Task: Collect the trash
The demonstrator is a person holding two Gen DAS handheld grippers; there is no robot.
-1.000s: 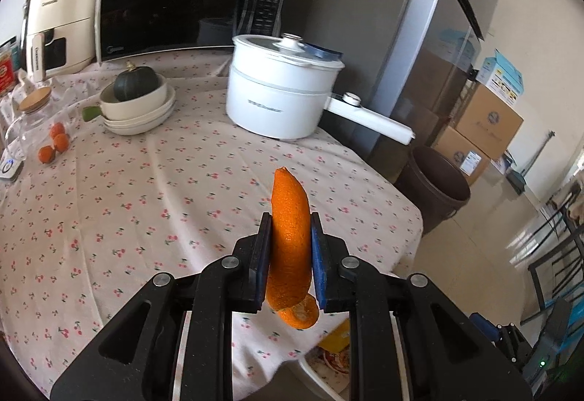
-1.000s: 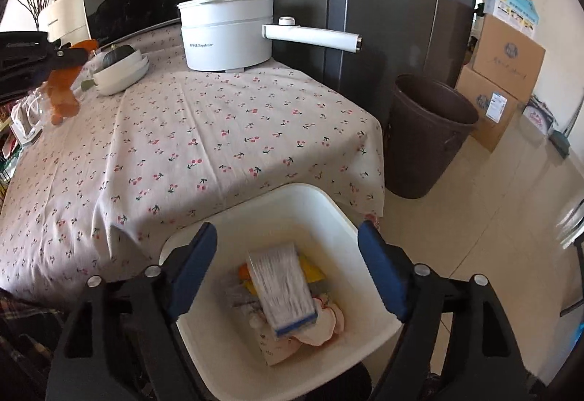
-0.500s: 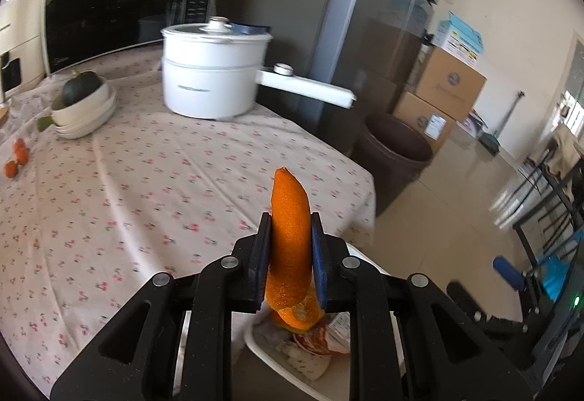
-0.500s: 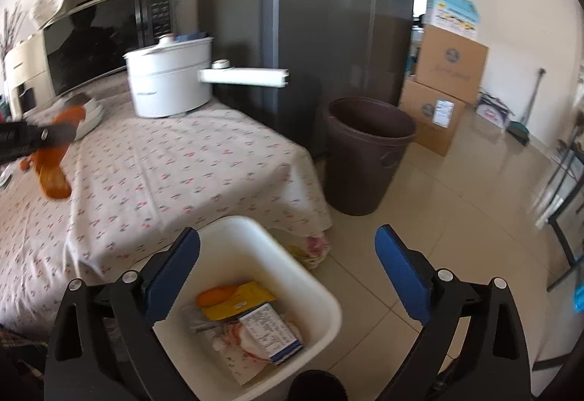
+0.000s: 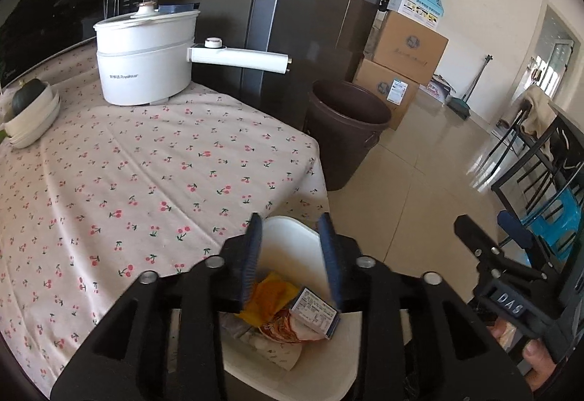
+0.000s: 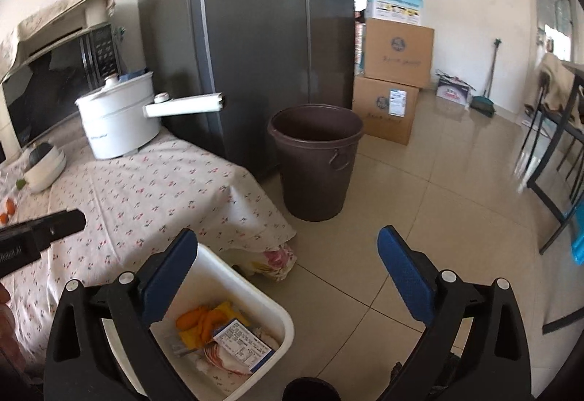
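Gone from the just-opened, now empty left gripper [image 5: 292, 255]: curled orange peel [image 6: 199, 322], lying directly below in the white plastic bin [image 6: 255, 295]. Right gripper [image 6: 288, 273] wide open, empty, alongside.

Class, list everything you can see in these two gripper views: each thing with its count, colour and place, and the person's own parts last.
white bin: one, white, on the floor at the table's edge
orange peel: orange, in the bin
small carton: one, white and blue, in the bin
electric pot: one, white, on the table
bowls: stacked, white, on the table, holding a dark squash
brown bucket: one, by the fridge
fridge: one, dark grey
cardboard boxes: two, stacked
left gripper: open, empty, above the bin
right gripper: open, empty
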